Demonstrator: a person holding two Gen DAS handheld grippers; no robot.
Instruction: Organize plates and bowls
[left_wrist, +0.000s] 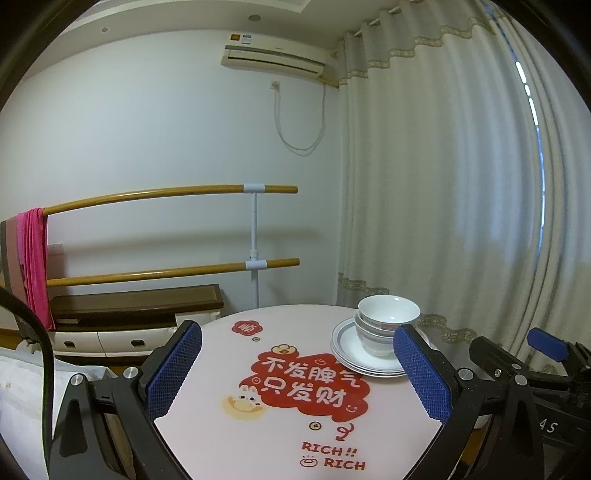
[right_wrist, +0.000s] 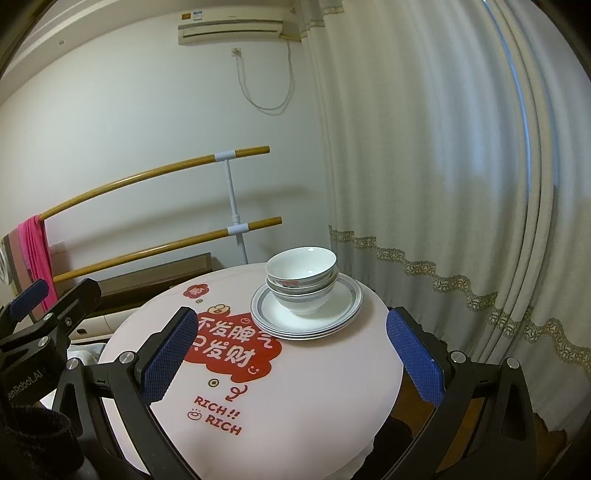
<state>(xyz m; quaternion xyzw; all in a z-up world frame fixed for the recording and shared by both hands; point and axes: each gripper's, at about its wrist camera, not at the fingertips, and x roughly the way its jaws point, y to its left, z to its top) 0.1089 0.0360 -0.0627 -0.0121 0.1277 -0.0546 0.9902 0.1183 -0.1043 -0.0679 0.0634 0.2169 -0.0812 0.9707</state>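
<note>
Round counter (right_wrist: 314, 387) is wearing a pale pink cover with a red cartoon print (right_wrist: 232, 350) and "RICH!! RICH" lettering. Stack of plates (right_wrist: 343, 299) is sitting at the far right part of the counter, close to the edge, with nested bowls (right_wrist: 301, 277) standing upright on top of it. Left tool (left_wrist: 297, 369) is hovering over the near side, fingers wide apart, holding nothing. Right tool (right_wrist: 290, 354) is hanging likewise, fingers spread, nothing gripped, well short of the stack. Cream curtain (right_wrist: 443, 166) is hanging just behind the dishes. White wall behind is carrying an air conditioner (left_wrist: 273, 59). Two wooden rails (left_wrist: 166, 229) are running along it, pink cloth (left_wrist: 35, 258) draped over the left end. Low dark cabinet (left_wrist: 136, 306) is sitting underneath.
</note>
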